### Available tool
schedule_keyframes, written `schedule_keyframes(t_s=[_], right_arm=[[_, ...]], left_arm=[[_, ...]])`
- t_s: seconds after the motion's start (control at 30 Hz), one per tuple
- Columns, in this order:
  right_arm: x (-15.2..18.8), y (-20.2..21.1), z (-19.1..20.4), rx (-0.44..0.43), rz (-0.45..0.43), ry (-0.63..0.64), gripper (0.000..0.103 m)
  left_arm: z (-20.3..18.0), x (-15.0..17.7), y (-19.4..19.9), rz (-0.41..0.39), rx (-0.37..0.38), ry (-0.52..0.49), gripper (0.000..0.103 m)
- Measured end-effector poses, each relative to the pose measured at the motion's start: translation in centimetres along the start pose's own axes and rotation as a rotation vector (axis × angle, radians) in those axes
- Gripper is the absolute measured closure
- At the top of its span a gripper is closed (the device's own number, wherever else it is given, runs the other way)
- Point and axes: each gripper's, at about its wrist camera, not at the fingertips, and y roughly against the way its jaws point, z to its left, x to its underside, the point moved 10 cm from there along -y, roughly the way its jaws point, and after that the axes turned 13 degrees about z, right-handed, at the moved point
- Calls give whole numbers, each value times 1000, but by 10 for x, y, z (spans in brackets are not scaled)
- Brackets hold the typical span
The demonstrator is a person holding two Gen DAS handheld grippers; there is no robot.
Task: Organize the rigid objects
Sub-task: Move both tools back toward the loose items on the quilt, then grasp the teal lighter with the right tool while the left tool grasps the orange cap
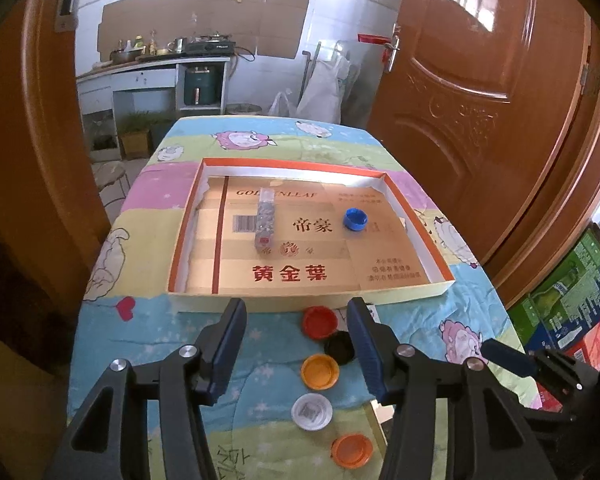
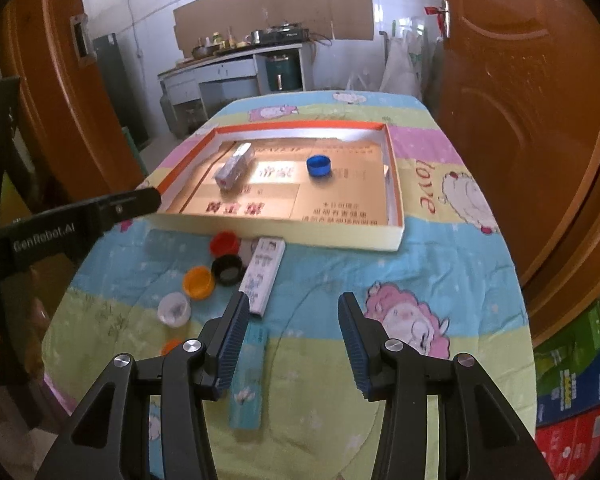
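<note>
A shallow orange-rimmed box [image 1: 436, 264] [image 2: 396, 184] lies on the cartoon-print tablecloth; inside it sit a blue bottle cap [image 1: 355, 219] [image 2: 319, 165] and a long clear packet [image 1: 265, 220] [image 2: 235, 165]. In front of the box lie loose caps: red [image 1: 320, 322] [image 2: 225, 242], black [image 1: 339, 347] [image 2: 227, 269], orange [image 1: 320, 371] [image 2: 198, 282], white [image 1: 312, 411] [image 2: 174, 308] and a second orange [image 1: 352, 450]. A white box [image 2: 262, 276] and a light-blue box [image 2: 249, 380] lie beside them. My left gripper [image 1: 298, 308] hangs open above the caps. My right gripper [image 2: 294, 304] is open and empty.
Brown wooden doors [image 1: 480, 80] [image 2: 520, 100] stand close on both sides of the table. Stacked colourful cartons [image 2: 580, 380] sit on the floor at the right. A kitchen counter [image 1: 152, 76] is far behind. The other gripper's arm [image 2: 80, 216] reaches in from the left.
</note>
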Motion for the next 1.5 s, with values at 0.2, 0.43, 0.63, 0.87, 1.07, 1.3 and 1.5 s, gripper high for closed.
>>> schedule_keyframes(t_s=[0.2, 0.43, 0.63, 0.87, 1.07, 1.3, 1.5], right_arm=[[20, -9, 3, 21, 34, 10, 55], [27, -14, 6, 14, 54, 7, 55], [30, -16, 8, 8, 62, 2, 55], [36, -20, 6, 6, 71, -5, 55], [39, -22, 4, 3, 78, -14, 55], [41, -26, -2, -1, 85, -27, 55], [45, -33, 5, -17, 105, -4, 55]], left_arm=[[2, 14, 1, 3, -24, -18, 50], [-1, 34, -2, 18, -32, -38, 50], [-11, 59, -3, 16, -9, -95, 50], [-29, 111, -13, 79, 43, -194, 51], [-42, 126, -31, 125, 38, -255, 59], [-53, 121, -41, 105, 50, -307, 68], [-53, 118, -40, 85, 90, -307, 72]])
